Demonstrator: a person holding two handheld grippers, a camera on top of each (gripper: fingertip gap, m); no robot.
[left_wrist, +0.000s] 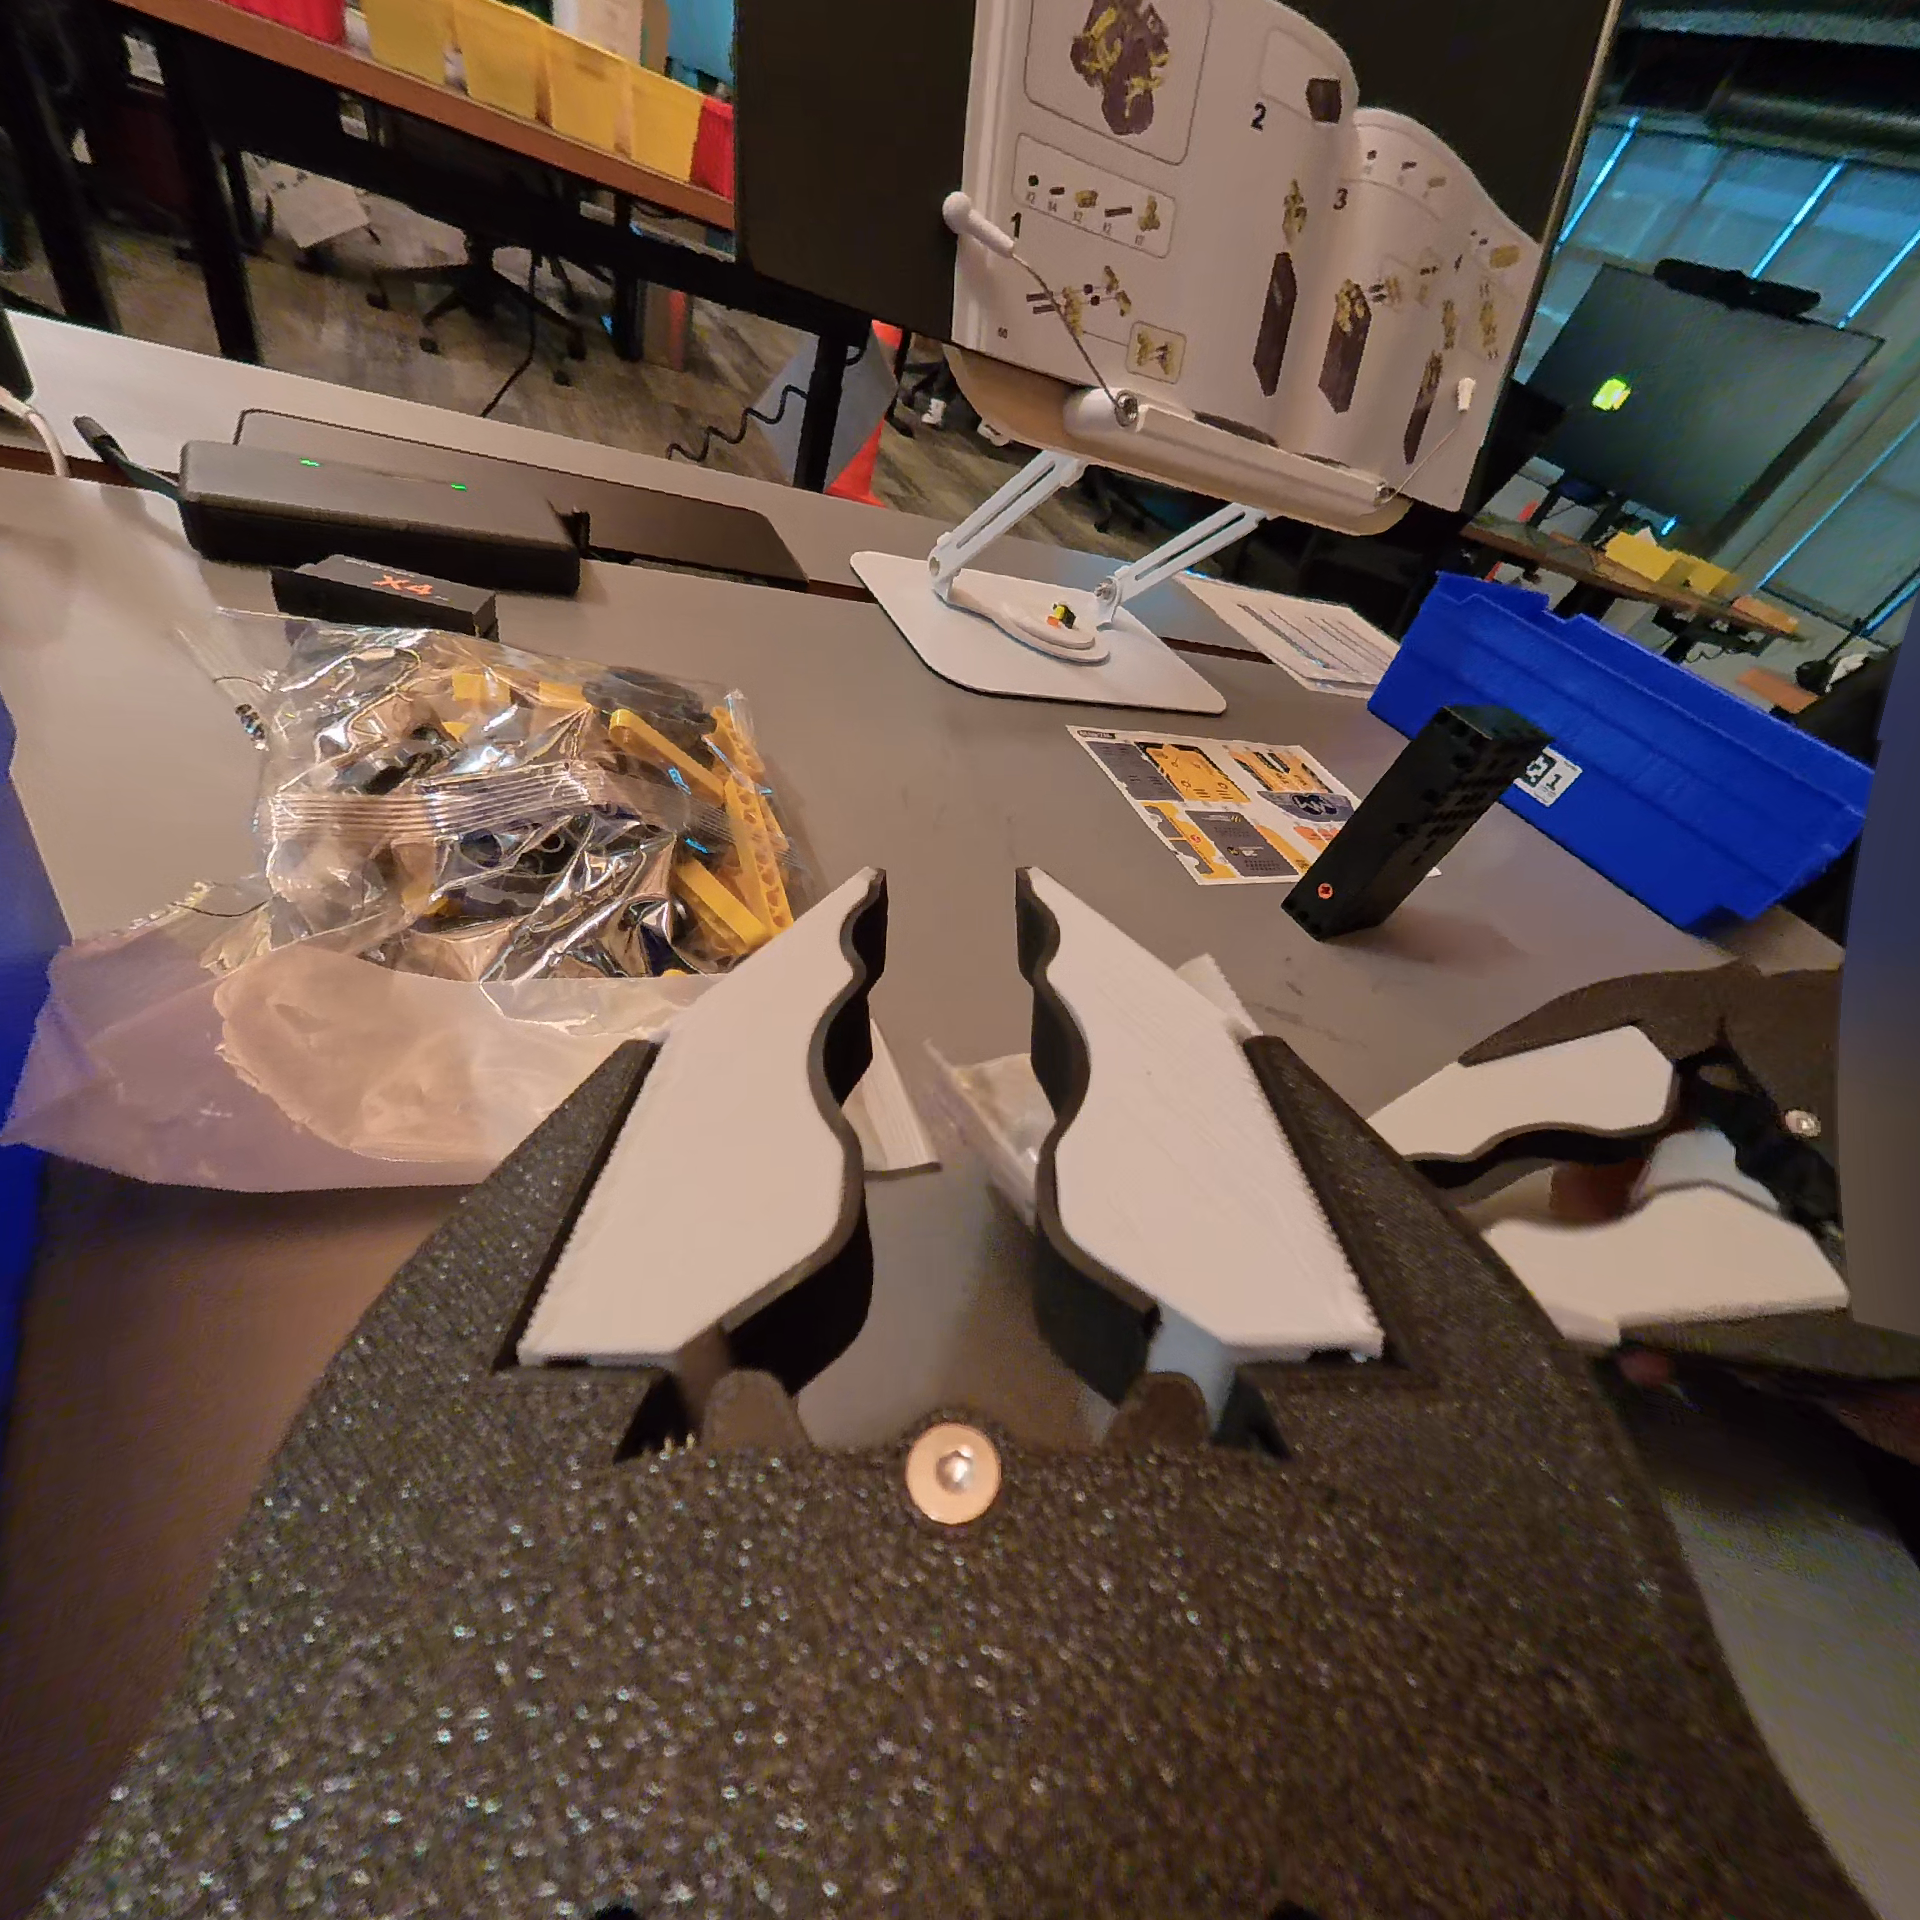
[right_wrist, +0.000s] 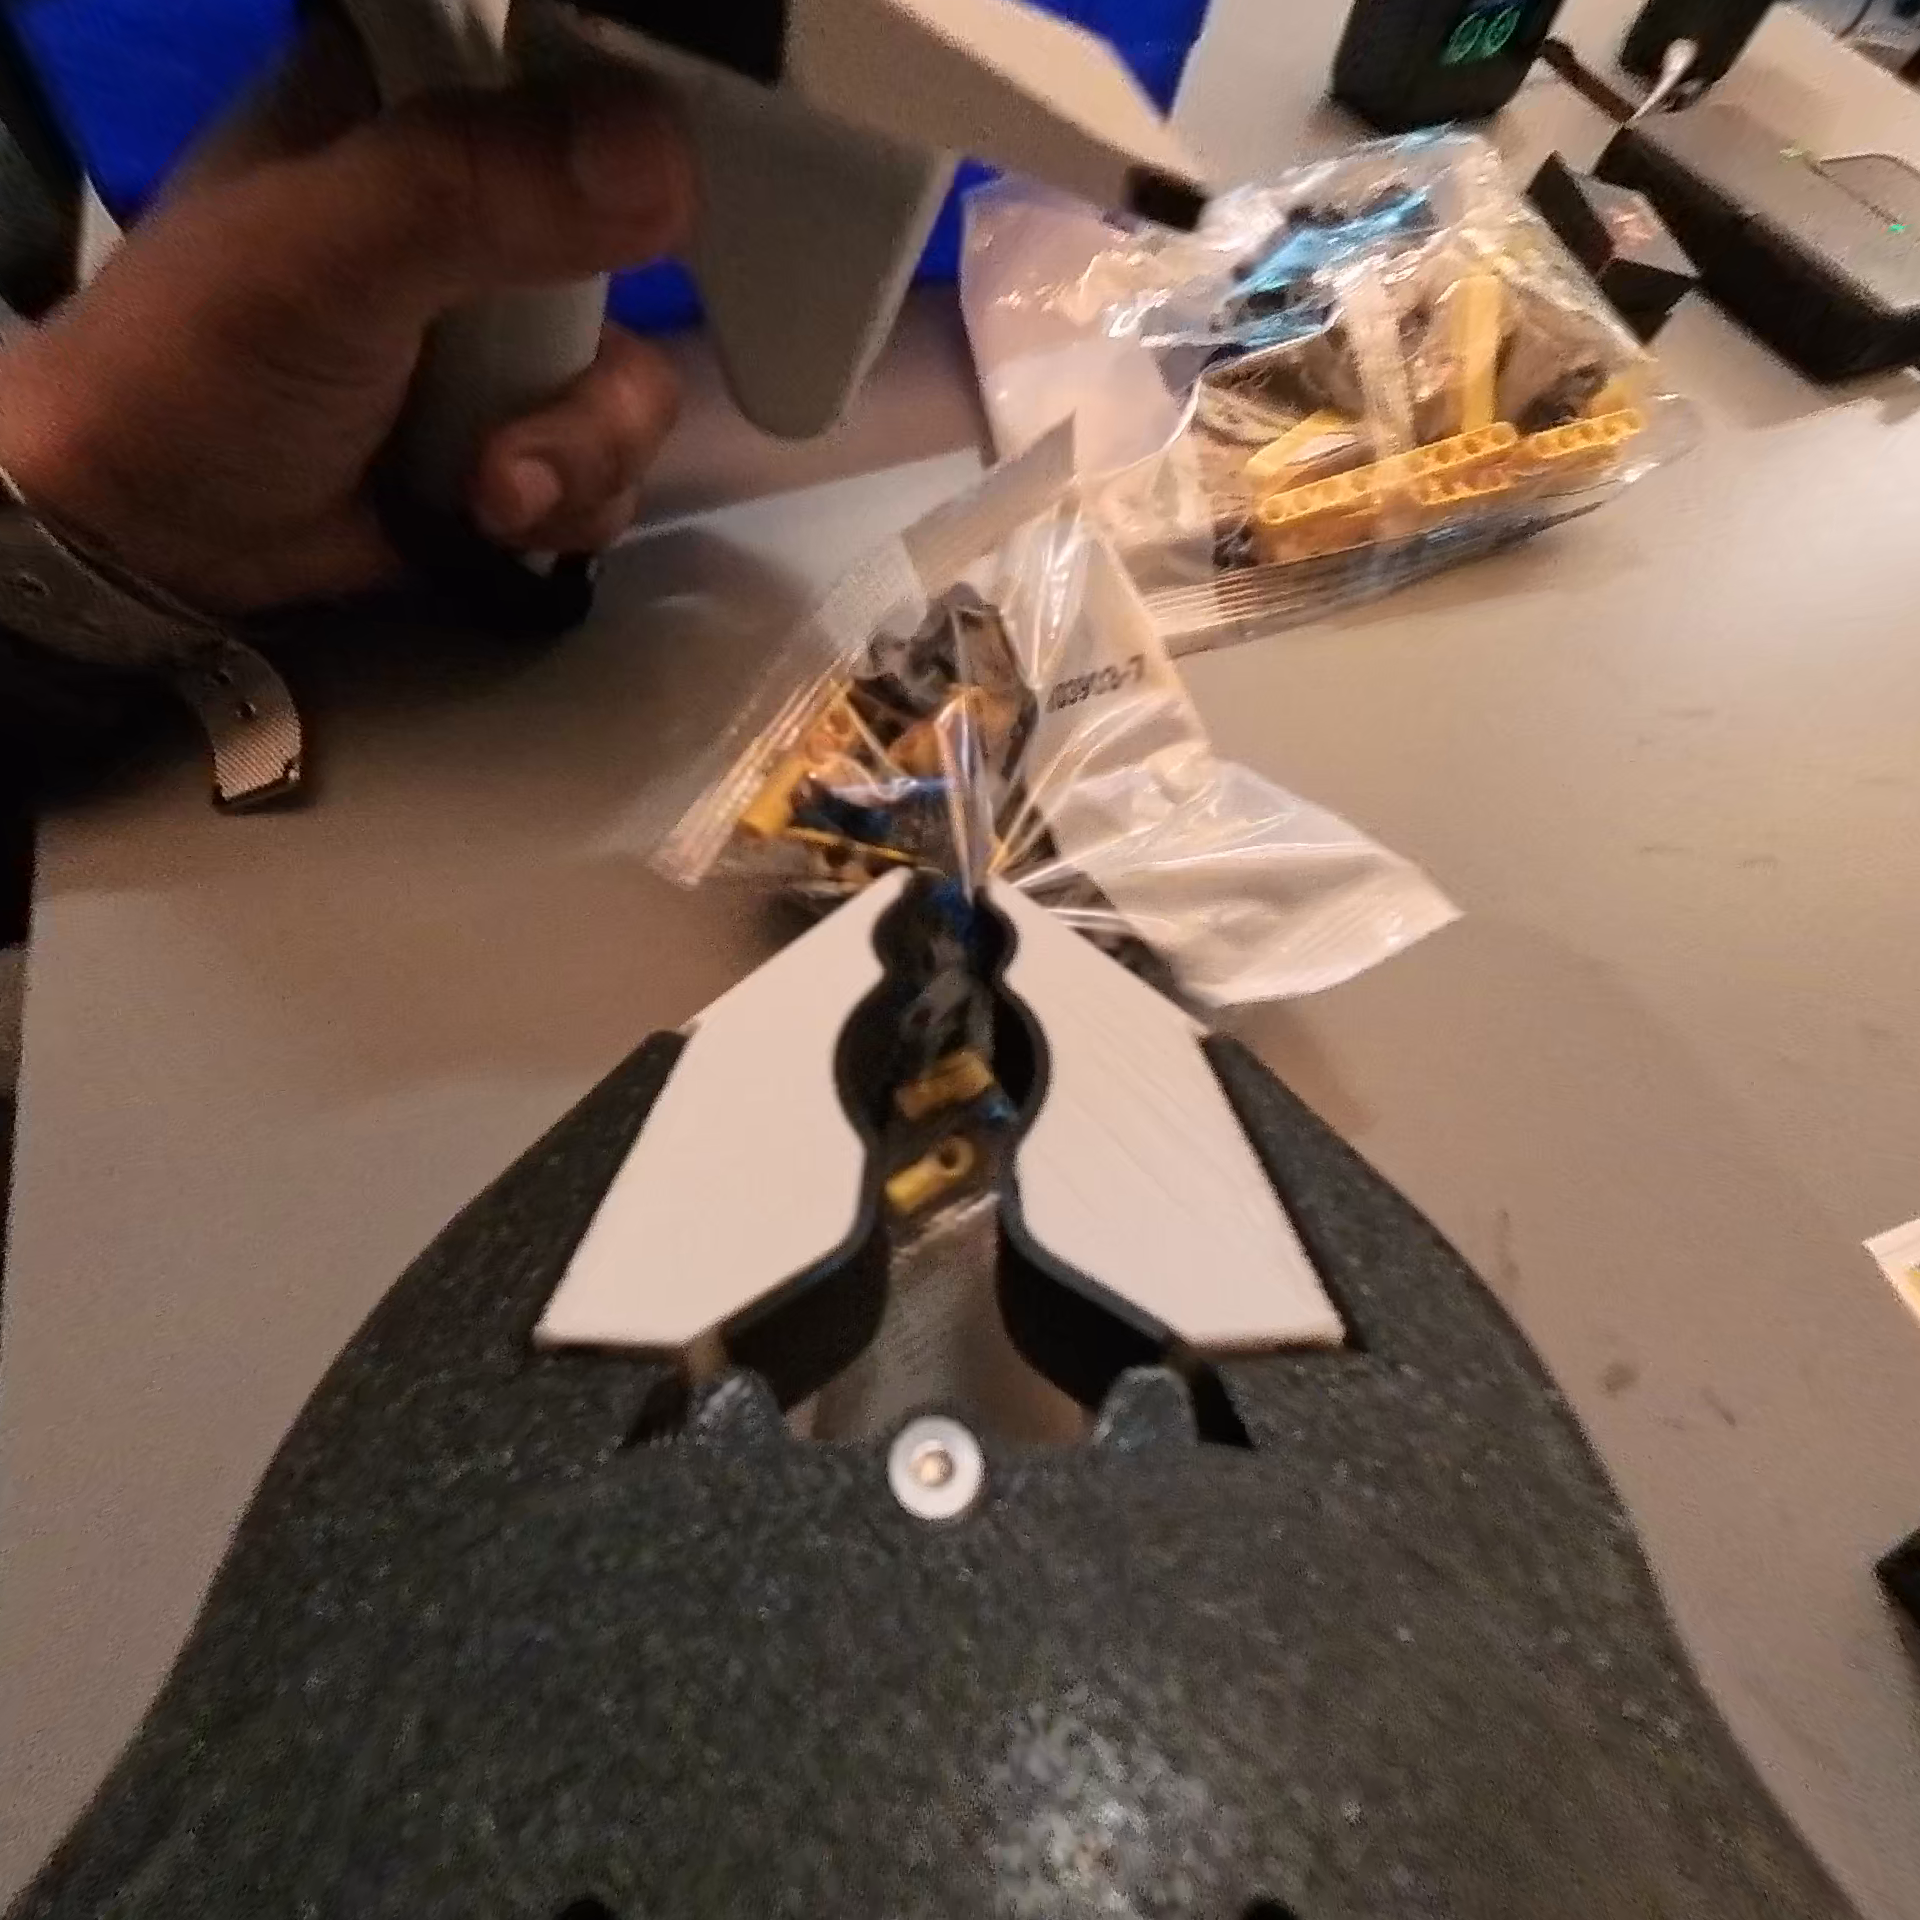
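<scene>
My left gripper (left_wrist: 952, 894) is open and empty, low over the grey table (left_wrist: 935, 748). A small clear bag (left_wrist: 987, 1101) lies partly hidden under its fingers. My right gripper (right_wrist: 951, 888) is shut on this small clear bag (right_wrist: 914, 748) of yellow and black parts, pinching the plastic at its tips; this view is blurred. In the left wrist view the right gripper (left_wrist: 1444, 1169) comes in from the right, close beside my left one. A larger clear bag of yellow beams and black parts (left_wrist: 499, 821) lies left of the left gripper and also shows in the right wrist view (right_wrist: 1403, 416).
A black block assembly (left_wrist: 1413, 831) leans by a sticker sheet (left_wrist: 1226, 810). A blue bin (left_wrist: 1662, 769) stands at the right. An instruction booklet (left_wrist: 1247, 208) sits on a white stand (left_wrist: 1039, 644). Black boxes (left_wrist: 374, 509) lie at the back left. A hand (right_wrist: 312, 364) holds the left gripper. The tips of one gripper are about 12 cm away from the tips of the other.
</scene>
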